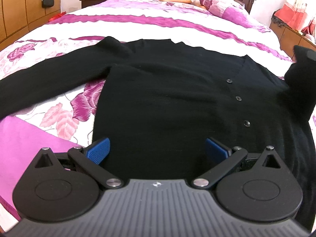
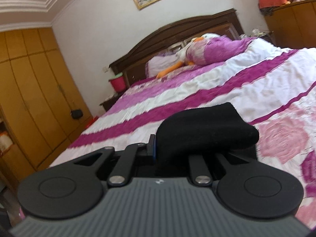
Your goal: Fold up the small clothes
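Note:
A black buttoned cardigan [image 1: 167, 98] lies flat on the bed, its left sleeve [image 1: 49, 79] stretched out to the left. My left gripper [image 1: 158, 150] is open with blue pads, hovering over the cardigan's lower hem. The right sleeve [image 1: 300, 83] is lifted at the right edge of the left wrist view. My right gripper [image 2: 158, 148] is shut on that black sleeve end [image 2: 207, 130], which drapes over the fingers above the bedspread; the right finger is hidden by the cloth.
The bed has a pink, purple and white floral bedspread [image 1: 138, 19]. Pillows [image 2: 213, 49] and a plush toy lie by the dark headboard [image 2: 177, 31]. A wooden wardrobe [image 2: 29, 88] stands left, with a nightstand and a red bucket [image 2: 118, 83].

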Demonstrator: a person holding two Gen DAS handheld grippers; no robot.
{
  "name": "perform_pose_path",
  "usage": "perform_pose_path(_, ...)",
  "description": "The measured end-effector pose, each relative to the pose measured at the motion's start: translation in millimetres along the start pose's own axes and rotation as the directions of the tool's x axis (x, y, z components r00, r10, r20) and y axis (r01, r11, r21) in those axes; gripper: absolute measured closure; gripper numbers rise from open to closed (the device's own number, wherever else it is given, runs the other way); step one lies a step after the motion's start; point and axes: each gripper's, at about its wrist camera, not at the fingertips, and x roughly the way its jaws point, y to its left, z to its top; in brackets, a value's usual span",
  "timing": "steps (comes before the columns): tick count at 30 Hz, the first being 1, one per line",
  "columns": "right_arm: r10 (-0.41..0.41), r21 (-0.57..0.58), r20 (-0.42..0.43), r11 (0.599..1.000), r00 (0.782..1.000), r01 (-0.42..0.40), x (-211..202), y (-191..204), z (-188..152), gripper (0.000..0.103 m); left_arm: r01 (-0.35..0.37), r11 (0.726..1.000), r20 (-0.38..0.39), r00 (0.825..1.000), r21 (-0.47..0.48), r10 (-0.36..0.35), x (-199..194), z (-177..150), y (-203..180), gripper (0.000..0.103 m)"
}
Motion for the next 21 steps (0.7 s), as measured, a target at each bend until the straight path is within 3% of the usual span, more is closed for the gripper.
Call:
perform_pose_path(9, -0.001, -0.08, -0.135, 0.997, 0.991, -0.01, 41, 28, -35, 0.089, -0.021, 0.999, 0.019, 1.0, 0.048, 0.021, 3, -4, 0, 0.0)
perform_pose_path(16, -0.001, -0.168, -0.237, 0.985, 0.971, -0.04, 69, 48, -67, 0.088, -0.03, 0.998, 0.024, 0.999, 0.058, 0.029, 8, -6, 2, 0.0)
perform_pose_path(19, -0.006, -0.194, -0.29, 0.98, 0.957, -0.053, 80, 55, -78, 0.086, -0.035, 0.997, 0.028, 0.999, 0.061, 0.034, 10, -7, 2, 0.0)
perform_pose_path(21, -0.006, -0.2, -0.302, 0.978, 0.953, -0.057, 82, 58, -84, 0.076, -0.037, 0.997, 0.03, 0.999, 0.064, 0.035, 9, -8, 1, 0.0)
